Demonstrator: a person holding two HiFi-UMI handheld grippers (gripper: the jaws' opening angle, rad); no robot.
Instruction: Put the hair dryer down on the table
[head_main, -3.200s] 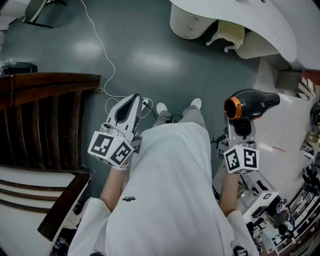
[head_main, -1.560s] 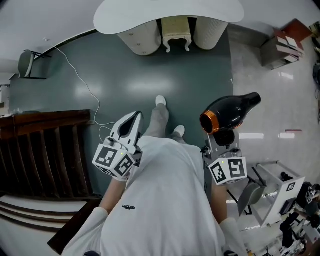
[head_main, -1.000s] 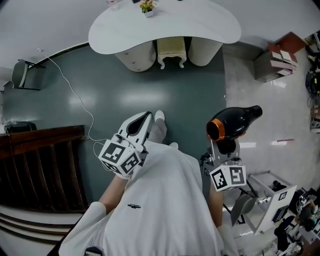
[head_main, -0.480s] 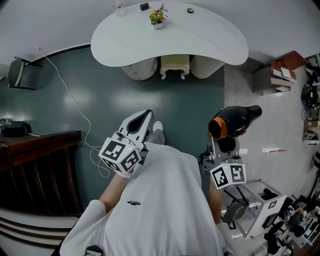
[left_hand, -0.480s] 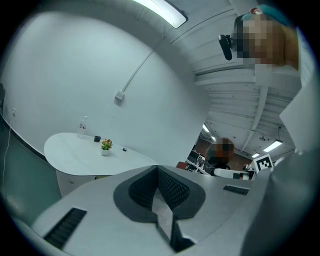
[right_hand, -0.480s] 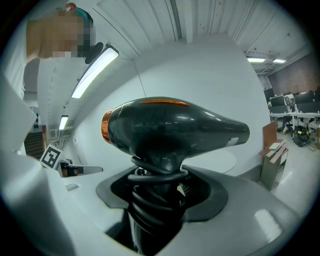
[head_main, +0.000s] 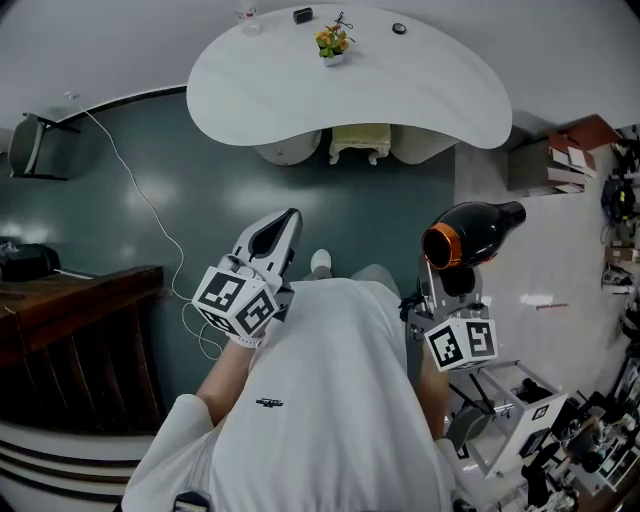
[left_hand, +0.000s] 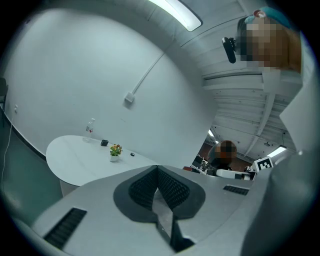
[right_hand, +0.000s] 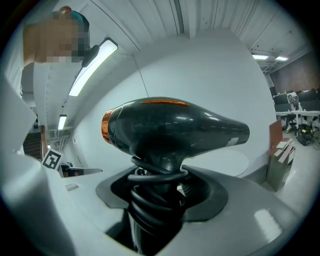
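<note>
- right tool (head_main: 455, 288) stays clamped on the hair dryer (head_main: 470, 232) by its handle, with the body just above it.
- left tool (head_main: 278, 232) is closed and empty.
- white surface (head_main: 300, 90) ahead has drawn nearer but is still well apart, so the set-down looks out of reach for now.

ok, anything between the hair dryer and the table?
Nothing visible. The right gripper holds the hair dryer above the floor. The table lies ahead, its near part bare, with a small plant toward the far edge.
</note>
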